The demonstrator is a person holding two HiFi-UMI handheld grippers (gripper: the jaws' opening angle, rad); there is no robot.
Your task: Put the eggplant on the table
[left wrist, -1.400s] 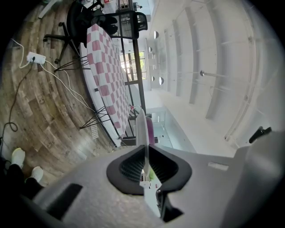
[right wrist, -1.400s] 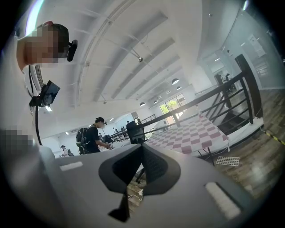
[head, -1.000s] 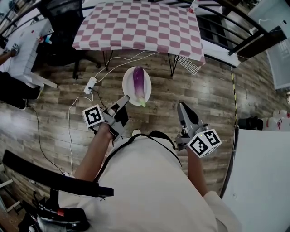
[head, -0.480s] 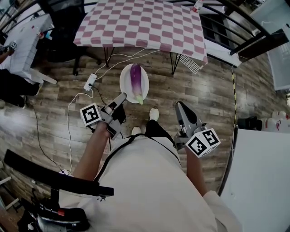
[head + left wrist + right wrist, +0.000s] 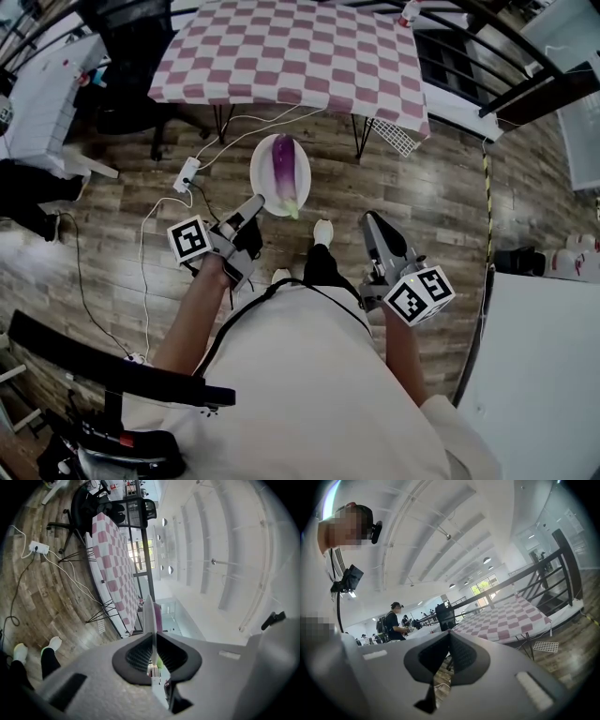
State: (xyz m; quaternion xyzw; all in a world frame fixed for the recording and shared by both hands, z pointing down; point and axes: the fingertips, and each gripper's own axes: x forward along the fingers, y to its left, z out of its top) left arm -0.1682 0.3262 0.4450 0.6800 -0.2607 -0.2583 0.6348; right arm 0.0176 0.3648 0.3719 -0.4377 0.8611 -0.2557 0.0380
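Observation:
A purple eggplant (image 5: 286,167) with a green stem lies on a white plate (image 5: 262,178) held above the wooden floor. My left gripper (image 5: 253,203) is shut on the plate's near rim. In the left gripper view the plate (image 5: 149,616) stands edge-on between the pads, with the eggplant (image 5: 158,618) on its right side. The table (image 5: 291,47) with a pink-and-white checked cloth stands just beyond the plate. My right gripper (image 5: 372,220) hangs to the right of the plate, shut and empty; its pads meet in the right gripper view (image 5: 449,637), facing the table (image 5: 511,618).
A power strip (image 5: 187,173) with white cables lies on the floor left of the plate. A black chair (image 5: 127,37) stands left of the table, a white wire rack (image 5: 392,134) under its right corner. Black railings (image 5: 525,75) run at the right. My foot (image 5: 322,232) is forward.
I have stepped towards the table; a foot now shows between the grippers. Both grippers moved forward together, the plate and eggplant still in the left one.

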